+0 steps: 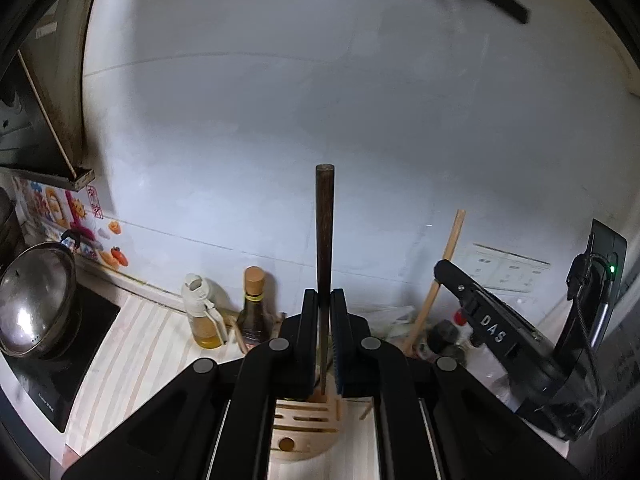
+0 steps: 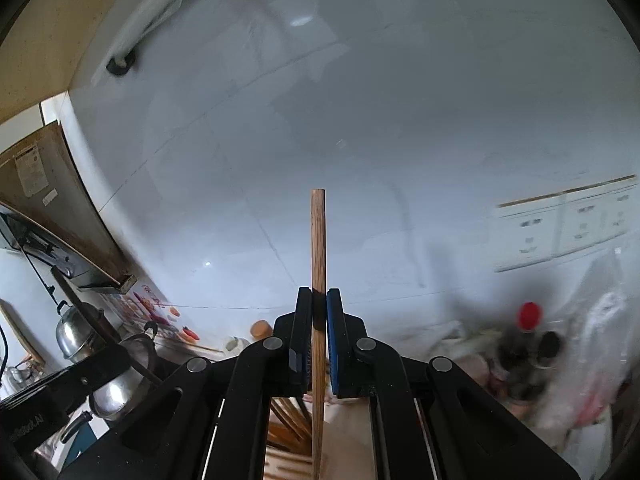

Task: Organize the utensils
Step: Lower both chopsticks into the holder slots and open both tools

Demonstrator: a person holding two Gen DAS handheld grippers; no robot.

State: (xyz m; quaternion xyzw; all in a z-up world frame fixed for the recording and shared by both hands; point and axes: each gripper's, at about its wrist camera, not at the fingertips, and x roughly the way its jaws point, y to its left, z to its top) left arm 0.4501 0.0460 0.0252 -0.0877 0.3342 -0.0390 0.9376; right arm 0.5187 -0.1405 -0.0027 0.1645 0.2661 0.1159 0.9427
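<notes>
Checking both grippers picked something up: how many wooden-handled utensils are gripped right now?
2: a dark-handled slotted spatula in the left gripper, a light wooden stick handle in the right gripper; its head is hidden.

Blurred bottles at right; light stick's lower end cut off.

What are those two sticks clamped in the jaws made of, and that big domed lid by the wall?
Dark brown handle: seemingly stained wood, matte, ending in a pale slotted blade. Light tan round stick: bare wood, visible grain. Shiny domed pot lid: polished metal, probably steel, with bright reflections.
</notes>
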